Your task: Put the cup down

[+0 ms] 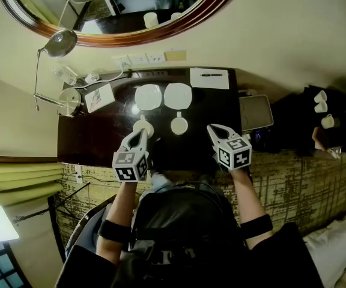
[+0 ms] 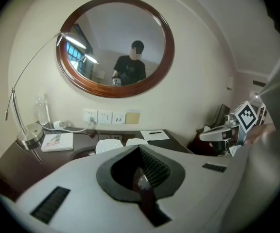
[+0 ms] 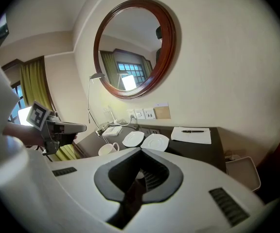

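Two white cups stand on the dark desk (image 1: 89, 143) in the head view, the left cup (image 1: 143, 126) and the right cup (image 1: 179, 125). Beyond them lie two white saucers (image 1: 148, 96) (image 1: 178, 95). My left gripper (image 1: 139, 135) is shut and empty, its tip just beside the left cup. My right gripper (image 1: 212, 128) is also shut and empty, to the right of the right cup and apart from it. The right gripper view shows the left cup (image 3: 108, 149), both saucers (image 3: 132, 139) (image 3: 154, 141) and the left gripper (image 3: 64, 127). The left gripper view shows the saucers (image 2: 108, 146).
A notepad with a pen (image 1: 209, 78) lies at the desk's back right, a booklet (image 1: 99, 96) and a desk lamp (image 1: 59, 44) at the back left. A grey tray (image 1: 256, 111) sits off the right edge. An oval mirror (image 1: 119, 11) hangs on the wall above wall sockets (image 1: 138, 59).
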A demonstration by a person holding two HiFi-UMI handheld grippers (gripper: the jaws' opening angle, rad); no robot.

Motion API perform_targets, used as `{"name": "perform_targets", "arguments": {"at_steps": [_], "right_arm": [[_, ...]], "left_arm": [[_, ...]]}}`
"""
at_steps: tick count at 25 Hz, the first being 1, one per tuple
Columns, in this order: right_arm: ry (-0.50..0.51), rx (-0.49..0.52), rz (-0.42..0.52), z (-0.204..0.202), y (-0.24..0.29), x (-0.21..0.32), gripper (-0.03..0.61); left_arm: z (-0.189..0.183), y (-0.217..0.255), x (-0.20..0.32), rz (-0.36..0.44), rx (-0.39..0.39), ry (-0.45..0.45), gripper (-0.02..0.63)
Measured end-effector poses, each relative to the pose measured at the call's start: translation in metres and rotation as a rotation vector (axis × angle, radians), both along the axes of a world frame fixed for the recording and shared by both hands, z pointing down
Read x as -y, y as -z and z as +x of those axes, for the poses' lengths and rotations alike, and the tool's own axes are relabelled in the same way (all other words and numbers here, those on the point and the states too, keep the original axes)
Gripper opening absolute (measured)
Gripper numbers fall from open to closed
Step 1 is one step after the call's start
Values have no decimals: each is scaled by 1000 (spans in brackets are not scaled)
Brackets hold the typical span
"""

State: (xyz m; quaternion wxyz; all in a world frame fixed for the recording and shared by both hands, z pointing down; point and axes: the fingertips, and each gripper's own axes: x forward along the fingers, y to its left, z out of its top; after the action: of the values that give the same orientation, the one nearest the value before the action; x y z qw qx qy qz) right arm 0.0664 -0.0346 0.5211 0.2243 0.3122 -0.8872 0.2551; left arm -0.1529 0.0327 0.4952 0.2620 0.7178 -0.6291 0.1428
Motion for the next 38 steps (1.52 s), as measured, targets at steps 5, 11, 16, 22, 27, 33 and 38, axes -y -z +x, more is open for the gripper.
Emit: {"name": "perform_targets", "arguments": {"at_steps": [5, 11, 16, 22, 27, 33, 38], "right_arm": [[6, -4, -9, -2, -2, 1, 0], [-7, -27, -21, 3, -12, 2, 0], [-38, -50, -46, 13, -23, 0, 0], [-67, -76, -80, 14, -41, -2, 0], [-63, -87, -97, 7, -52, -5, 0], [-60, -91, -110, 6, -62, 0, 0], [-60, -89, -114, 4, -65, 4, 0]], "left_arm": [[-4, -26, 0, -110, -2, -4, 110], [-21, -68, 11, -192, 17, 28, 385], [-38, -99, 19, -305, 76, 33, 507], [-45, -141, 29, -423, 170, -39, 517], [-47, -170, 34, -488, 184, -52, 517], [-55, -187, 31, -564, 202, -41, 517], [-56, -191, 30, -569, 199, -53, 440]]}}
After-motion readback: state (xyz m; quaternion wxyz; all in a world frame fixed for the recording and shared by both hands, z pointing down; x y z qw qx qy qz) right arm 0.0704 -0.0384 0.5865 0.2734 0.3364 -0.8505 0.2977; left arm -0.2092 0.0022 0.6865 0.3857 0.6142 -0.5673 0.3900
